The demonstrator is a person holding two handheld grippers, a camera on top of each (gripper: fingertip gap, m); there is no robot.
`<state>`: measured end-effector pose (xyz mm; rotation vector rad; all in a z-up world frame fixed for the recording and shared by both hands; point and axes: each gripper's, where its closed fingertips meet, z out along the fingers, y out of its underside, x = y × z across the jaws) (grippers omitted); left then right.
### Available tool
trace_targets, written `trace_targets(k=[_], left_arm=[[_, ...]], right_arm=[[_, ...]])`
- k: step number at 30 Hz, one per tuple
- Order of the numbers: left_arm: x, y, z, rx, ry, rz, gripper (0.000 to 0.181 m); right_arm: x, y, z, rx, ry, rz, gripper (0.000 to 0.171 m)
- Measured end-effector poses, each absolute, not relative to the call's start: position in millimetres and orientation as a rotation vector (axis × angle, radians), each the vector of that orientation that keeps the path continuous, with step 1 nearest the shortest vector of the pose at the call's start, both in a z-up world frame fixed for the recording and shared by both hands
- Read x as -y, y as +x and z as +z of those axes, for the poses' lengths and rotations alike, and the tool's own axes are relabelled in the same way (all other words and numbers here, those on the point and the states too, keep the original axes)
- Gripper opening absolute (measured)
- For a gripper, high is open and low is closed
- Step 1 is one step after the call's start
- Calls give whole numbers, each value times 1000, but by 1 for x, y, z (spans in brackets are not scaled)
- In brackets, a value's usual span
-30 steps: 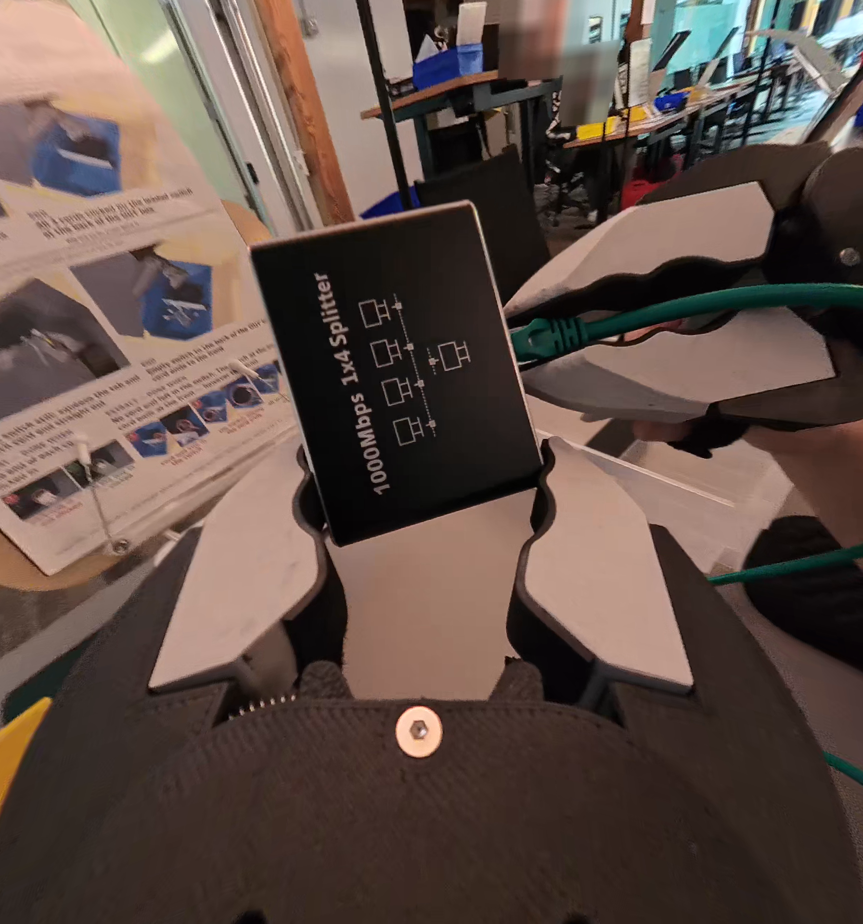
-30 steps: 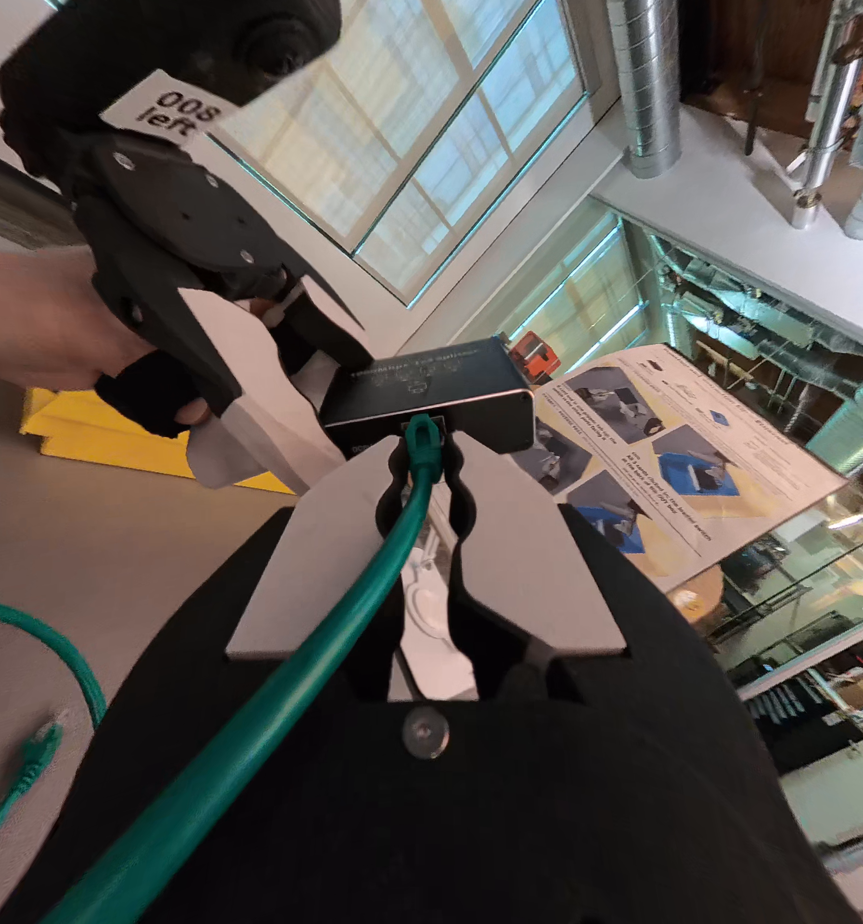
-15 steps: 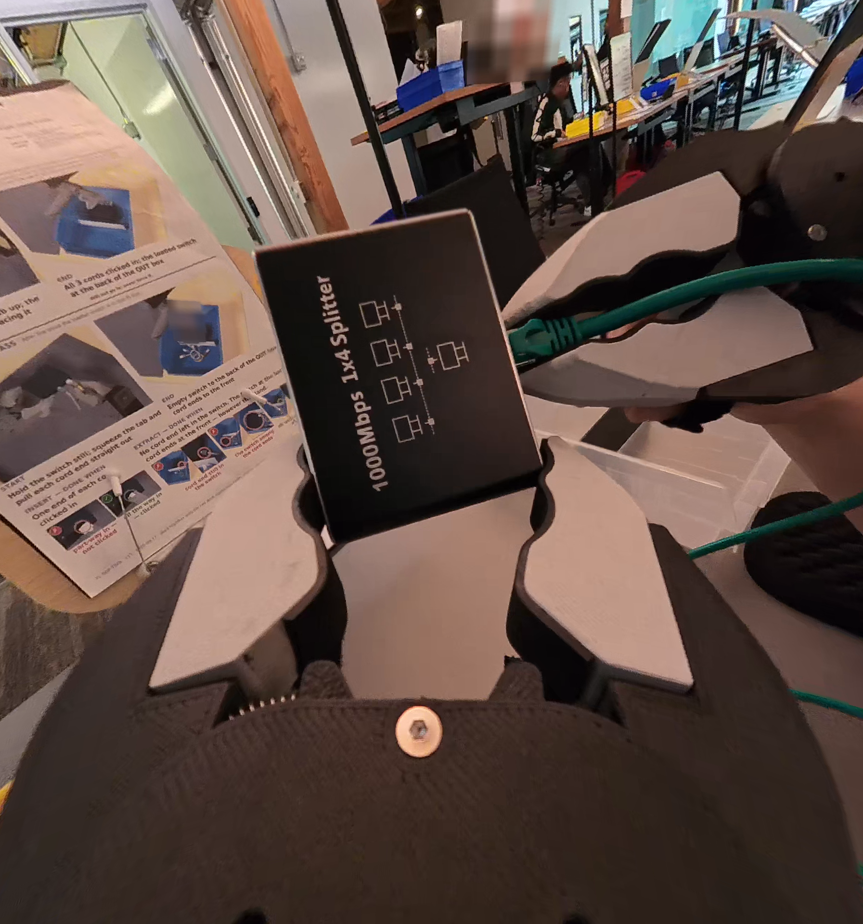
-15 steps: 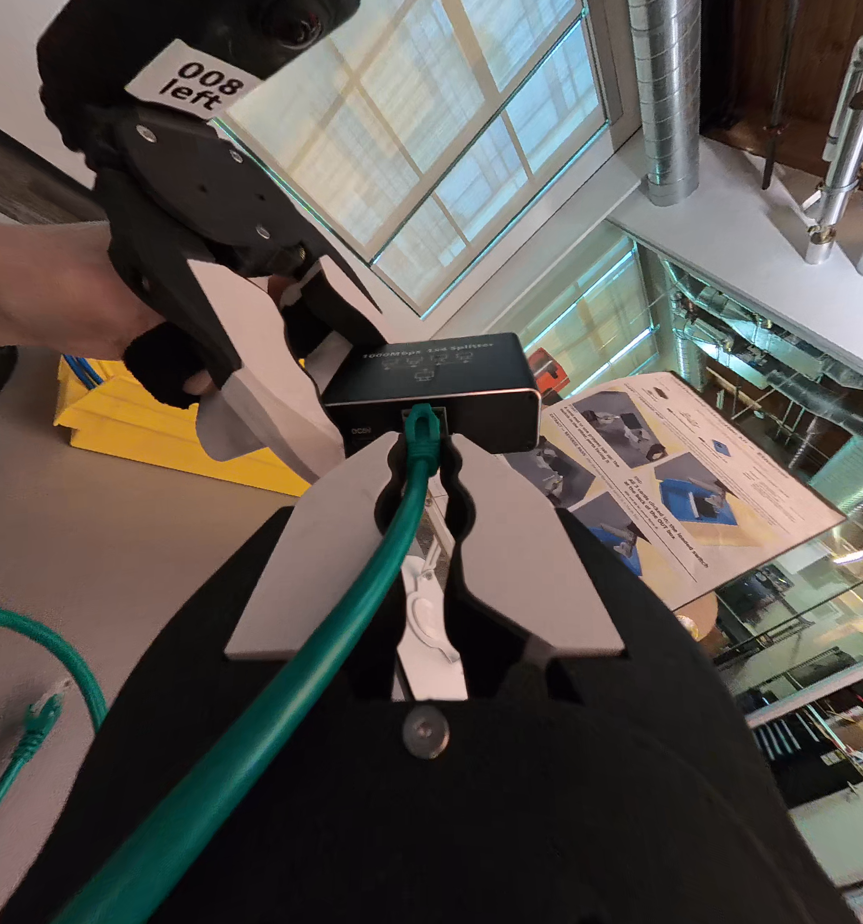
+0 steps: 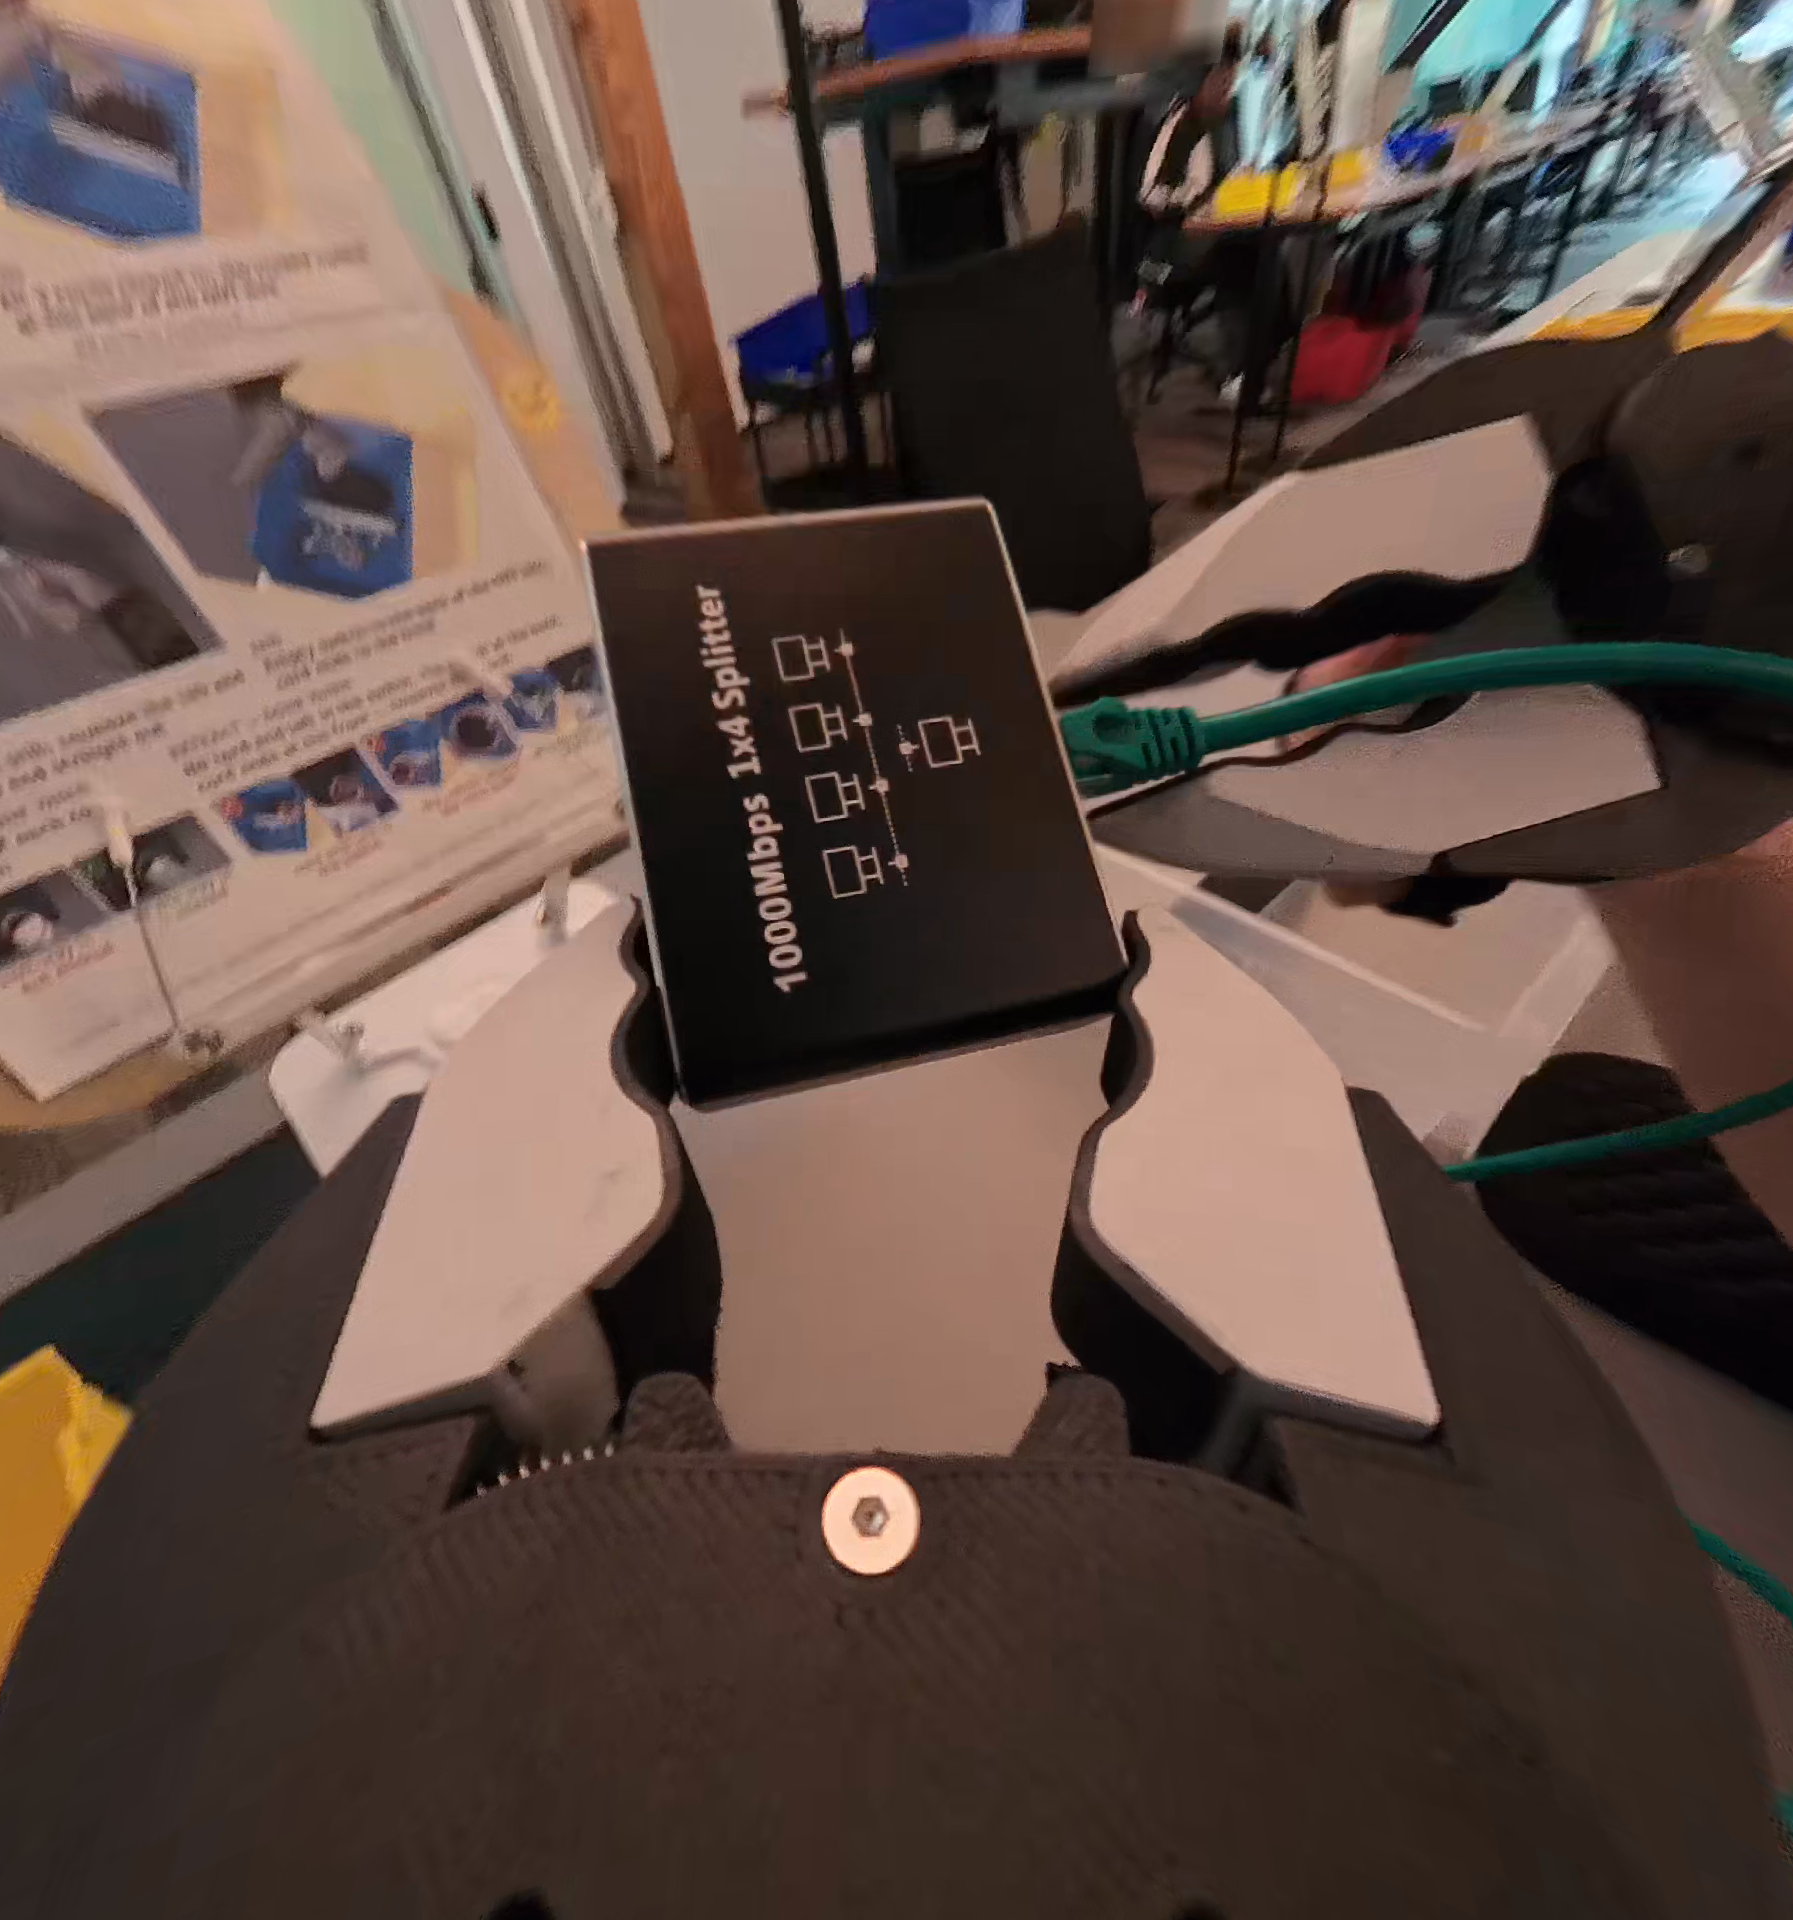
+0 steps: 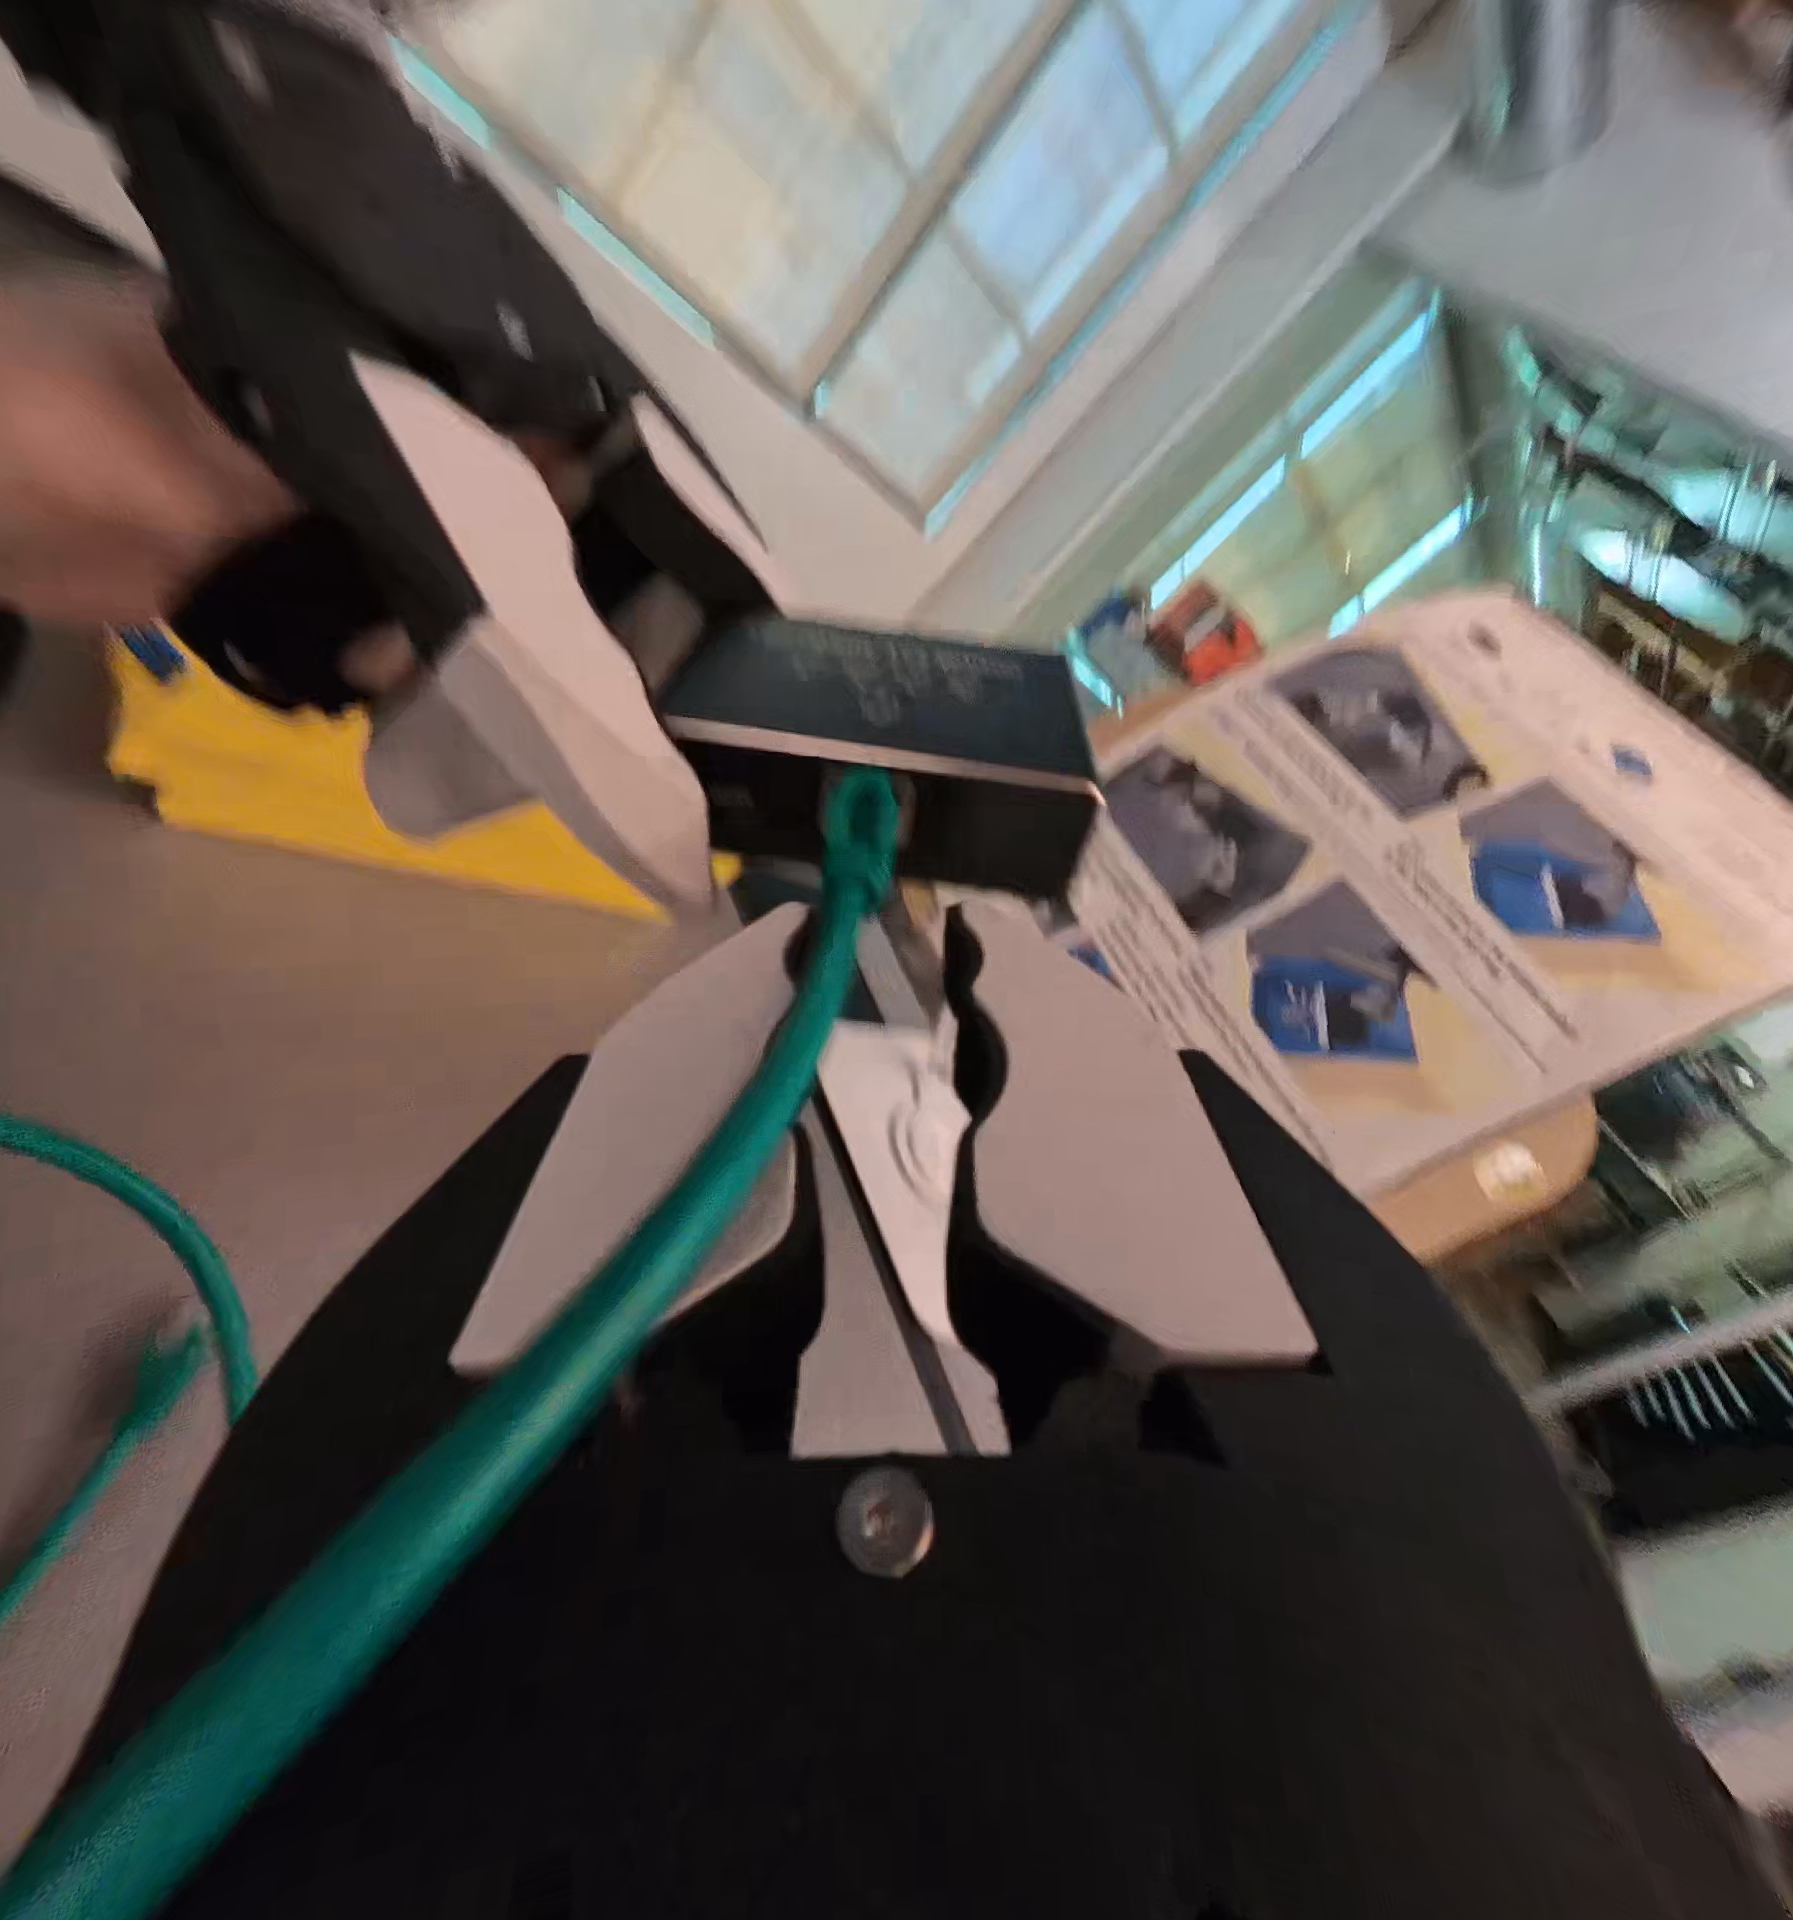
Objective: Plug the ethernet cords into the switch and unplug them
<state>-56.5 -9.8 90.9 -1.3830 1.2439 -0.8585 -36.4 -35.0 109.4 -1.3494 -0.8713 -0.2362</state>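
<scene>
poster (image 5: 196, 623) stands left of the switch (image 5: 850, 790) – a black box clamped at its near end by the left gripper (image 5: 876, 997). right of the switch, the green ethernet cord (image 5: 1391, 696) sits plugged into its side; the right gripper (image 6: 876, 935) has its fingers parted around the cord, gripping nothing.

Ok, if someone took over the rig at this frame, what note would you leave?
Left gripper: shut on the switch, held off the table.
Right gripper: open, green cord lying along one finger.
Done: its plug sits in a switch port; click not verifiable.
Left: another cord end lies loose on the table; plug remaining cords, then unplug all.
</scene>
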Motion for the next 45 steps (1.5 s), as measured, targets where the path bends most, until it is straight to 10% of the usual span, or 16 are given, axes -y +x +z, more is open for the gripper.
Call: trace_targets(k=[16,33,45], left_arm=[[-18,-65,54,-1340,-1498,-713,81],[-3,-29,-153,-1902,-1951,-612,81],[-10,-32,-131,-1851,-1892,-616,85]], right_arm=[[14,-11,75,481,-1694,540,32],[51,19,127,503,-1548,203,32],[54,15,125,567,-1557,117,35]])
